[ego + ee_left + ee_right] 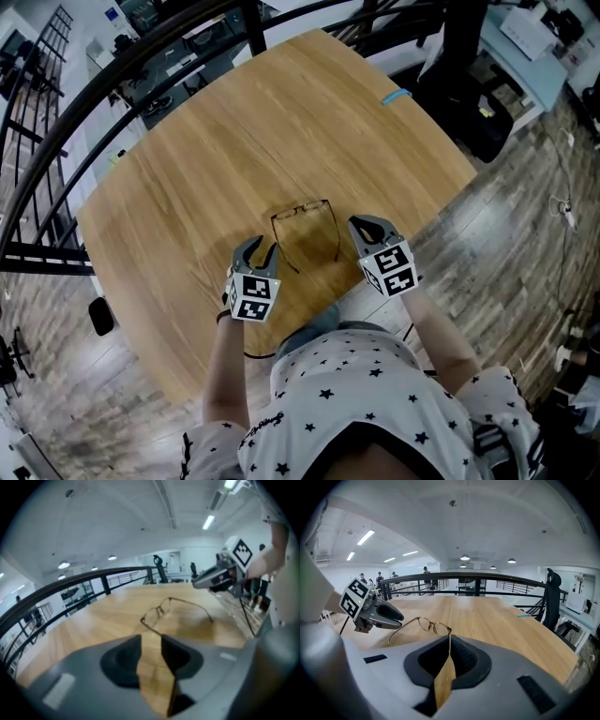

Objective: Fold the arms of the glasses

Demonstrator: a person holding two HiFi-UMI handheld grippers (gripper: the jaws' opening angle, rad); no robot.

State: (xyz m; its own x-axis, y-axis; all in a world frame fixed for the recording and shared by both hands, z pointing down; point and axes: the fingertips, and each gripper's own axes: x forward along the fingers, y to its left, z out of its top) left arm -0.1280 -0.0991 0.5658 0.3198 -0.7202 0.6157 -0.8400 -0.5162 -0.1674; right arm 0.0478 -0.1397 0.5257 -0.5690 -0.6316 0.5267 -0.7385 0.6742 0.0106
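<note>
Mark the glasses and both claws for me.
glasses (423, 622), right gripper view, on a lens
left claw (262, 247), head view, between its open tips
right claw (362, 225), head view, at its closed tips

Looks like an open-plan office or lab hall. Lit by ceiling strip lights (365, 537), fenced by a black railing (478, 577) just past the far edge of the wooden table (234, 141), with an office chair (553, 592) beyond its right edge, cluttered desks (534, 42), plank floor (506, 244), cables (565, 211), and people (425, 575) standing far off.
</note>
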